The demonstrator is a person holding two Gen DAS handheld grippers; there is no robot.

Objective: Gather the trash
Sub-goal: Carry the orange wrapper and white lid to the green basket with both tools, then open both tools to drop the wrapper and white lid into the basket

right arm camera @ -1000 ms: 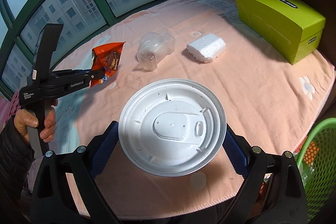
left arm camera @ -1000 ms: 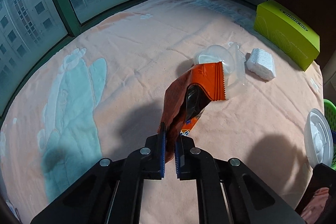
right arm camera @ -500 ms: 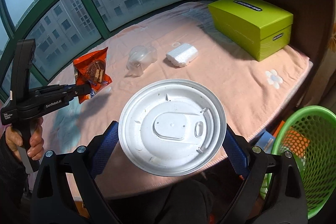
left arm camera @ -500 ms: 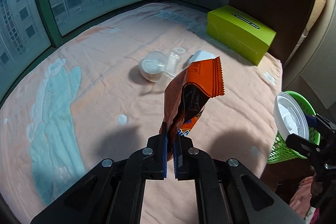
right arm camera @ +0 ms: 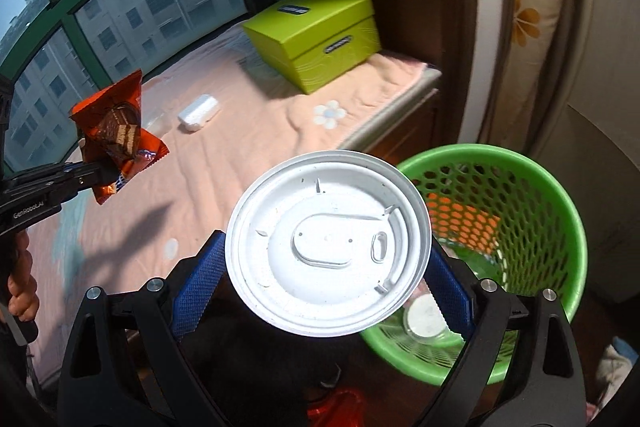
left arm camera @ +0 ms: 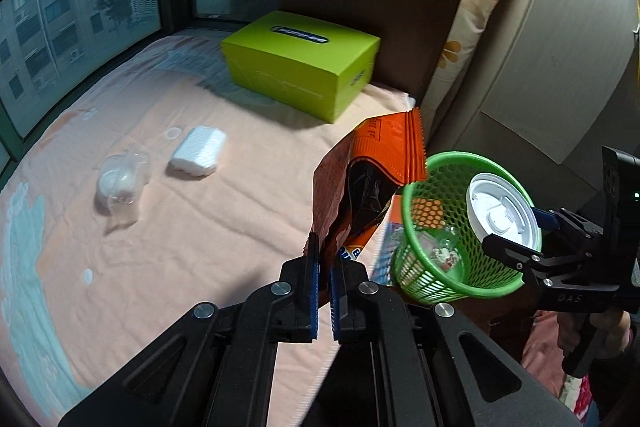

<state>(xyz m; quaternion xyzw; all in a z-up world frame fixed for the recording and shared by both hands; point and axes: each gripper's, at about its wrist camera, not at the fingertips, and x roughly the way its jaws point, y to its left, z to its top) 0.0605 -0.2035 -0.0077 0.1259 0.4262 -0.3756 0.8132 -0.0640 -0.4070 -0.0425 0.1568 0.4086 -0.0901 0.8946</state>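
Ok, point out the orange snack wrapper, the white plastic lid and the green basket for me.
orange snack wrapper point(left arm camera: 396, 147), left wrist view, on its crimped top seal.
white plastic lid point(right arm camera: 328, 243), right wrist view, on its raised centre panel.
green basket point(right arm camera: 560, 195), right wrist view, on its rim at the right.

Box point(left arm camera: 300, 63) stands at the far end of the blanket-covered ledge point(left arm camera: 200, 219), against the wall; foam block point(left arm camera: 198, 151) lies nearer, clear cup point(left arm camera: 120, 183) just left of it; basket point(right arm camera: 552, 211) sits on the floor off the ledge's right edge, trash inside; wrapper point(left arm camera: 368, 183) and lid point(right arm camera: 328, 247) are held above, the lid over the basket's near rim.
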